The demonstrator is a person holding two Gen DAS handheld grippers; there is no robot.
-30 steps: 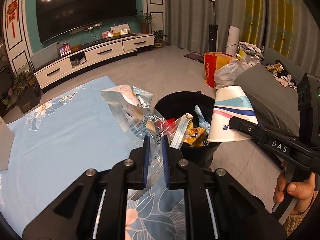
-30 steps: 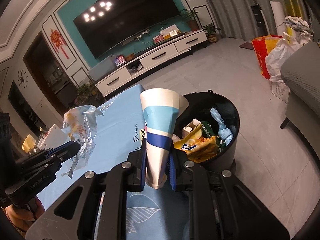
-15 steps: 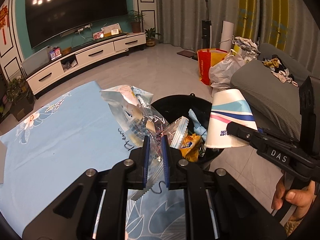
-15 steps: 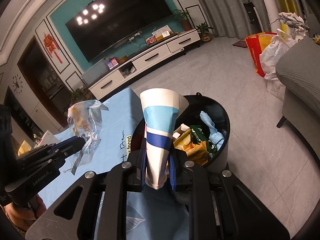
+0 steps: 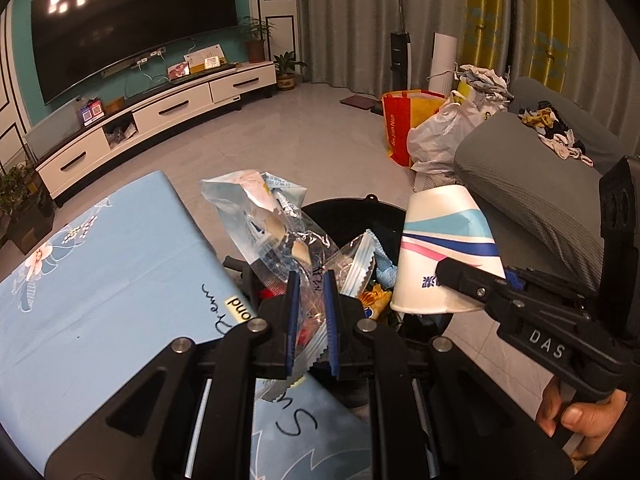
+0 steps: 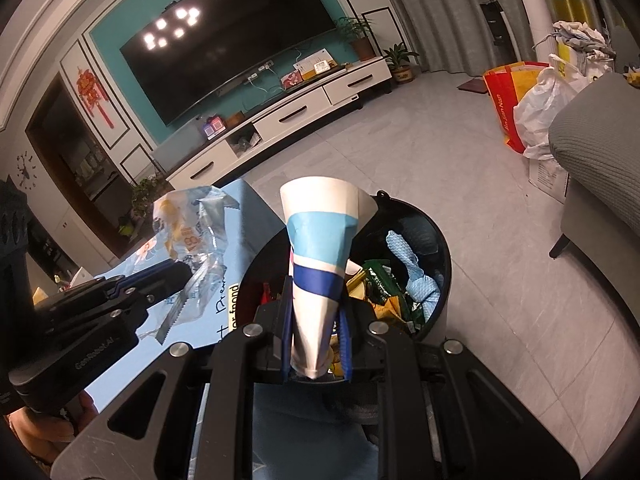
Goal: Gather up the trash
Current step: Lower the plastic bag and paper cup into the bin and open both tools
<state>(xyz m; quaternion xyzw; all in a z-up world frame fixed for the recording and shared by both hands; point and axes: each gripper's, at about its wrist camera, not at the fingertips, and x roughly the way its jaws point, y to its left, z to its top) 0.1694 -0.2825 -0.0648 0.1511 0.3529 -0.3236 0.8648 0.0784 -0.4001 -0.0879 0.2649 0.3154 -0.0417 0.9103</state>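
Blue tablecloth (image 5: pixel 100 300) w/ "Sm…", "…ond"; right hand-held gripper (image 5: pixel 452 276) "DAS" clamping paper cup (image 5: pixel 444 252); left hand-held gripper (image 5: pixel 311 280) clamping wrapper (image 5: pixel 264 216).

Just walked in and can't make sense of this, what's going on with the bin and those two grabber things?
A person is clearing trash with a handheld claw in each hand. The left claw is shut on a clear wrapper; the right claw pinches a flattened paper cup. Both hang at the black bin, already part full of packets, beside a blue-clothed table. Neither piece has been dropped in yet.
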